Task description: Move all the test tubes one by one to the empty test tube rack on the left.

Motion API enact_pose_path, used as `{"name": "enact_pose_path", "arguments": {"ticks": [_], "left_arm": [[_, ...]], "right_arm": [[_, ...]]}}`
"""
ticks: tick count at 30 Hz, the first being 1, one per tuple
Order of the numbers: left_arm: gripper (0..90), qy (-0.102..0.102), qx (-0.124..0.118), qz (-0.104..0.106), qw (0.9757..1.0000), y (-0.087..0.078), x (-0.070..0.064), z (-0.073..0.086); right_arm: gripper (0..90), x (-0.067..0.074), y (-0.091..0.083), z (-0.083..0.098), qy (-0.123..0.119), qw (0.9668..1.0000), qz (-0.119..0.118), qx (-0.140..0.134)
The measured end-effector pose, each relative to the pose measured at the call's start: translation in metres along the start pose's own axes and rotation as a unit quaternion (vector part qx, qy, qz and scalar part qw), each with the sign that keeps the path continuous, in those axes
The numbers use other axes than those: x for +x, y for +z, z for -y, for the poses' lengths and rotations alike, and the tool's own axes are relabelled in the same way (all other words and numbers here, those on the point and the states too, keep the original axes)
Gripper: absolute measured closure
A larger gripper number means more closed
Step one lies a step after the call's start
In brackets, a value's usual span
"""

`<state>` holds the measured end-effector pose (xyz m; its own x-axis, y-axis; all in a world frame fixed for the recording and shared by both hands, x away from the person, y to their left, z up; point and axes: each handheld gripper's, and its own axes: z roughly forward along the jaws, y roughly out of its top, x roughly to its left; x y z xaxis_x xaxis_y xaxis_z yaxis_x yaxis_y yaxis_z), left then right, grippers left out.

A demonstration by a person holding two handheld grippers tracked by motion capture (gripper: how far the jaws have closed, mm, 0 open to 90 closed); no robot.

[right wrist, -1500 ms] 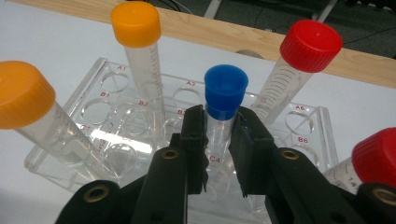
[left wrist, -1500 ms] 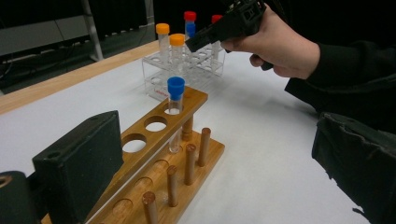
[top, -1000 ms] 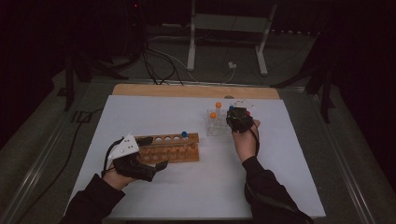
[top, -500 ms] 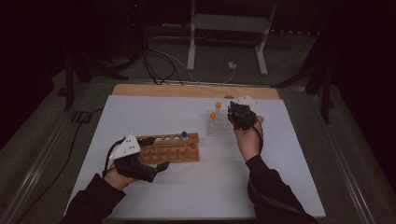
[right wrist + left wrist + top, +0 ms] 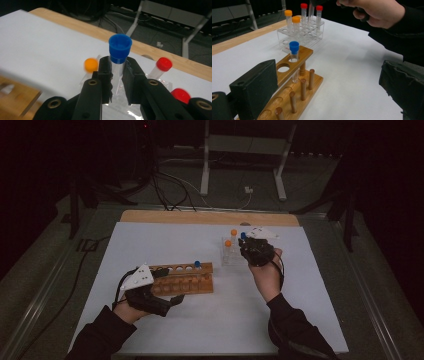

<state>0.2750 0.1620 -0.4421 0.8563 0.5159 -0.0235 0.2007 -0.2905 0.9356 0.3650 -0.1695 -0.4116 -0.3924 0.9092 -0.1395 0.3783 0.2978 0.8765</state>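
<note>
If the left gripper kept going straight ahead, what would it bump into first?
Probably the clear tube with the blue cap standing in the wooden rack, which lies between the left gripper's open jaws; depth is uncertain.

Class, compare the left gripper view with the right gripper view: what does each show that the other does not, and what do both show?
Left gripper view alone: the wooden rack with its pegs, a blue-capped tube standing in its upper board, and the person's right hand above the clear rack.

Right gripper view alone: the right gripper shut on another blue-capped tube, the held tube, and a metal stand behind the table.

Both: red-capped tubes, orange caps, the white table cover and the table's wooden edge.
</note>
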Motion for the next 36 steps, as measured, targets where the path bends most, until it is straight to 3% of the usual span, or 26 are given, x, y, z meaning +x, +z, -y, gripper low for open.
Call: {"name": "enact_pose_path", "arguments": {"ticks": [13,27,36], "left_arm": [[2.9,0.013,0.004,0.023,0.9996,0.015,-0.009,-0.014],[5.5,0.027,0.002,0.056,0.9981,0.042,-0.022,-0.03],[20.5,0.03,-0.001,0.073,0.9969,0.064,-0.027,-0.04]], "right_arm": [[77.4,0.022,-0.031,0.03,-0.027,0.9975,-0.064,0.014],[77.4,0.049,-0.052,0.064,-0.041,0.9898,-0.134,0.028],[77.4,0.059,-0.06,0.068,-0.052,0.9871,-0.15,0.025]]}}
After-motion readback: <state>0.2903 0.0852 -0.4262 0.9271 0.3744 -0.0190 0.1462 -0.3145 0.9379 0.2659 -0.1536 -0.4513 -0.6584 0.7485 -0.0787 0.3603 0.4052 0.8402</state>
